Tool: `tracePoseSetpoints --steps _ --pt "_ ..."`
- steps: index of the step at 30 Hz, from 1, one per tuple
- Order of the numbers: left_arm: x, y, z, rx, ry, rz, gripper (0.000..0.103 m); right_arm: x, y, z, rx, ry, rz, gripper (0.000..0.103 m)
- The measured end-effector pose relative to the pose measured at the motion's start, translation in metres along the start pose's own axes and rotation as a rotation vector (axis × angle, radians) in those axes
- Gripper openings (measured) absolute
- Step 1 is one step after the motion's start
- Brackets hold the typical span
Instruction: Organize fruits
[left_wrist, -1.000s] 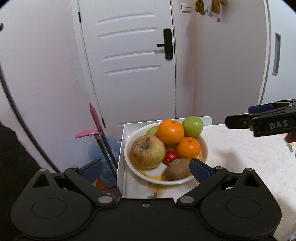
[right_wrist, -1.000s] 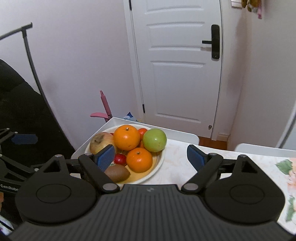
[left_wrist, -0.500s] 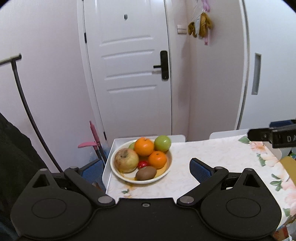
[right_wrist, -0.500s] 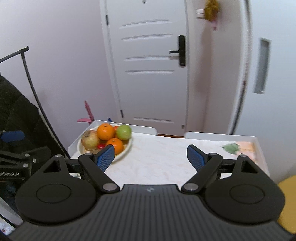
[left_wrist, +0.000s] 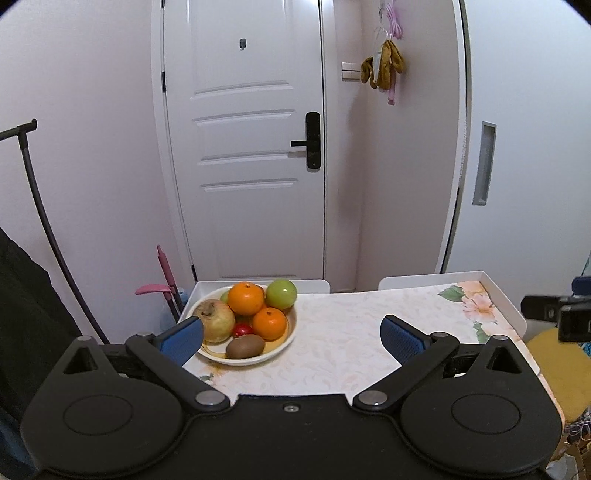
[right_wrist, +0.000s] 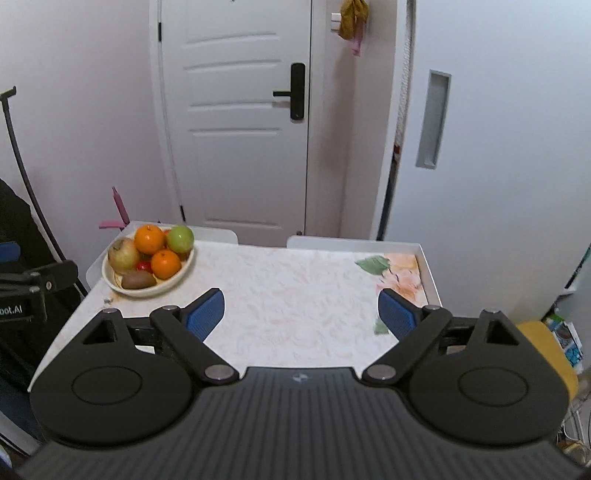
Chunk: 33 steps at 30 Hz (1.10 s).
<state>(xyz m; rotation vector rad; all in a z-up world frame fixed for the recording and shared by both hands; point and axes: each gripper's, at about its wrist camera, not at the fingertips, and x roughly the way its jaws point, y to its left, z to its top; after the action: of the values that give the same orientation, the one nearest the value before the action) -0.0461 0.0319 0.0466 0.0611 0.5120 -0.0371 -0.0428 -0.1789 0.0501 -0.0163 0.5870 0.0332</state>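
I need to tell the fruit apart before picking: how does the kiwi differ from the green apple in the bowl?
The kiwi is brown, dull and oval; the green apple is bright green, glossy and round. The kiwi looks smaller than the green apple. The kiwi lies at the bowl's near rim, low down; the green apple sits at the far side, high on the pile beside an orange. Both rest in the same bowl, untouched by either gripper.
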Motion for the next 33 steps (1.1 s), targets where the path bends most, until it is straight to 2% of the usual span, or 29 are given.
tracePoseSetpoints --steps 10,33 --pt "-0.002 -0.008 -0.001 0.012 0.001 0.0 0.103 -0.001 -0.008 -0.008 0.053 0.012 -0.019 0.103" --pt "0.005 -0.002 -0.003 -0.005 0.017 0.002 0.103 0.01 -0.008 -0.007 0.072 0.038 -0.029 0.103"
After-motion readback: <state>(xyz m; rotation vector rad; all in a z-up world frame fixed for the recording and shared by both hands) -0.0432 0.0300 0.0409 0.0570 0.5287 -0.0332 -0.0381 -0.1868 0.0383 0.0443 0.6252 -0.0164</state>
